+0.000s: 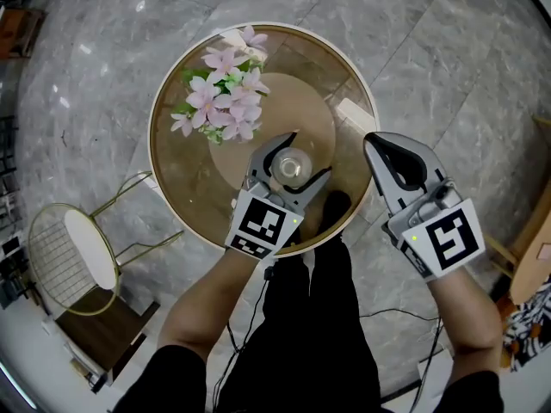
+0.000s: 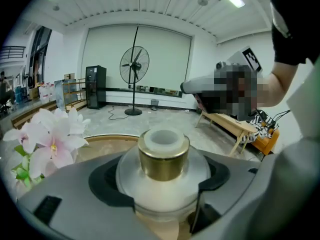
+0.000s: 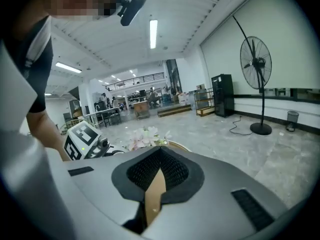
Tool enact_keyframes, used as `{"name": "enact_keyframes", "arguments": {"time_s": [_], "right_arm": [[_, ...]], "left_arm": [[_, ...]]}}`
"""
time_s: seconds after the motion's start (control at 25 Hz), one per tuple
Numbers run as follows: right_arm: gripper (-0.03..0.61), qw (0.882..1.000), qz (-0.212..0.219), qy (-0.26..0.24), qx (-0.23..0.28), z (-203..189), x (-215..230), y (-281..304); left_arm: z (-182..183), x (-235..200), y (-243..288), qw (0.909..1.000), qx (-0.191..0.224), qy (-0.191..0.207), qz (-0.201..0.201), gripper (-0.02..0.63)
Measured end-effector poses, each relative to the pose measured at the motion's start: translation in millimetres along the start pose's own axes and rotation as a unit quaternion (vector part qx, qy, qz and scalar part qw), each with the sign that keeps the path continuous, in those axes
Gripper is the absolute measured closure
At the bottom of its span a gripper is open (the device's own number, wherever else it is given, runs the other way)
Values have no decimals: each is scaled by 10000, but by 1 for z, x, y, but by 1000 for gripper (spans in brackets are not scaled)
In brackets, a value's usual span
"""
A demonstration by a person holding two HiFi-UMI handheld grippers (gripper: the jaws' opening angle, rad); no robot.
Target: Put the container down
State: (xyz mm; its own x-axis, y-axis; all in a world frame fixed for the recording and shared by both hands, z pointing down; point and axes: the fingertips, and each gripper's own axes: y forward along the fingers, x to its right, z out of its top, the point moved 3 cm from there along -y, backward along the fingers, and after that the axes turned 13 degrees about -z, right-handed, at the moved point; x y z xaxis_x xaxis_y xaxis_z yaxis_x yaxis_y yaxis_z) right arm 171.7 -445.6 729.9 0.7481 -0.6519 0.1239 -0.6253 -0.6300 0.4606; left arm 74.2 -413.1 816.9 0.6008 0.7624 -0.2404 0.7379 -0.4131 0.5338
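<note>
A big, bright hall with a grey marble floor. In the middle of it stands a small round table with a glass top and a gold rim.

The container, a small frosted bottle with a gold collar, is over the near-middle of that glass, above the tan disc that shows through from below. The left gripper has it clamped by the body, one dark pad on each side, so the neck stands upright and clear of the jaws. That seems a sensible hold for setting it down level. I can't tell from here whether its base already touches the glass or hangs just over it.

A bunch of pink flowers sits further back and to the left, well apart from the bottle, so the spot chosen looks free.

The right gripper is off the table's right edge. Its jaws are pressed together with nothing between them, and it appears parked out of the way. A wire chair stands on the floor to the left.
</note>
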Motion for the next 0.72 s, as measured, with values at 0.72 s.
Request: {"name": "enact_keyframes", "arguments": {"time_s": [0.72], "right_arm": [[563, 9983, -363, 313, -343, -84, 0, 8]], "left_arm": [[-45, -37, 64, 9998, -199, 36, 48, 267]]}}
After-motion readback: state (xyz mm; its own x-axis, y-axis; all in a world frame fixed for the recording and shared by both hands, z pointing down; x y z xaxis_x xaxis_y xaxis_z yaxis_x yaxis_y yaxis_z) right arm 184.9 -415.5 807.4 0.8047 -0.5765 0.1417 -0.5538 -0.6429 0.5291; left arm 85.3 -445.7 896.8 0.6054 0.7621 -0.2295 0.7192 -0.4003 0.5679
